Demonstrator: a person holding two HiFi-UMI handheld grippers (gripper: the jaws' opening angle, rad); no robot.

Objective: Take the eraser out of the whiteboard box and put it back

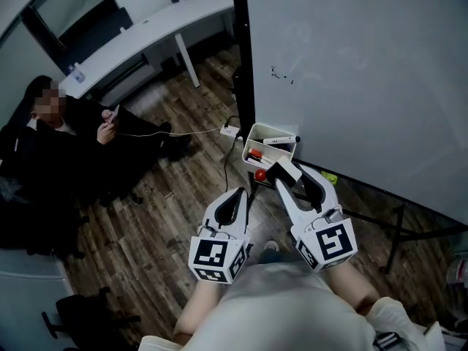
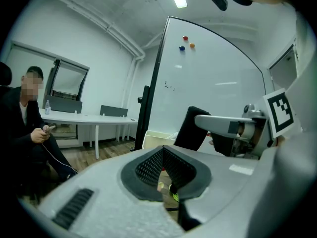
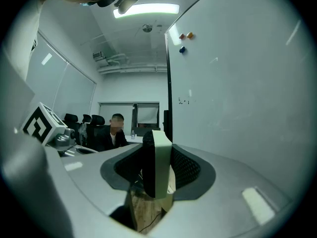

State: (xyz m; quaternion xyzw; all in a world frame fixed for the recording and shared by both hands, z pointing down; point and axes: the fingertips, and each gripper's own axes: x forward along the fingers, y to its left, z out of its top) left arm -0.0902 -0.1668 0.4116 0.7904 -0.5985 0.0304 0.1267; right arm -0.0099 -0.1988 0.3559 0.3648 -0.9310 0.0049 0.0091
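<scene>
The eraser [image 1: 285, 168], a white block with a black felt face, is pinched in my right gripper [image 1: 289, 174], just in front of the whiteboard box and a little above it. In the right gripper view the eraser [image 3: 161, 157] stands upright between the pads of my right gripper [image 3: 157, 168]. The white box [image 1: 250, 137] hangs at the whiteboard's lower left corner and holds a marker and small red items. My left gripper [image 1: 235, 203] hangs to the left, lower than the box, shut and empty; its pads meet in the left gripper view [image 2: 166, 170], where the eraser's black side [image 2: 190, 128] shows.
The whiteboard [image 1: 351, 64] fills the right side, its stand legs [image 1: 395, 229] on the wood floor. A person [image 1: 51, 137] sits at the left with a phone. A power strip [image 1: 229, 131] and cable lie on the floor. A white desk [image 1: 146, 31] stands behind.
</scene>
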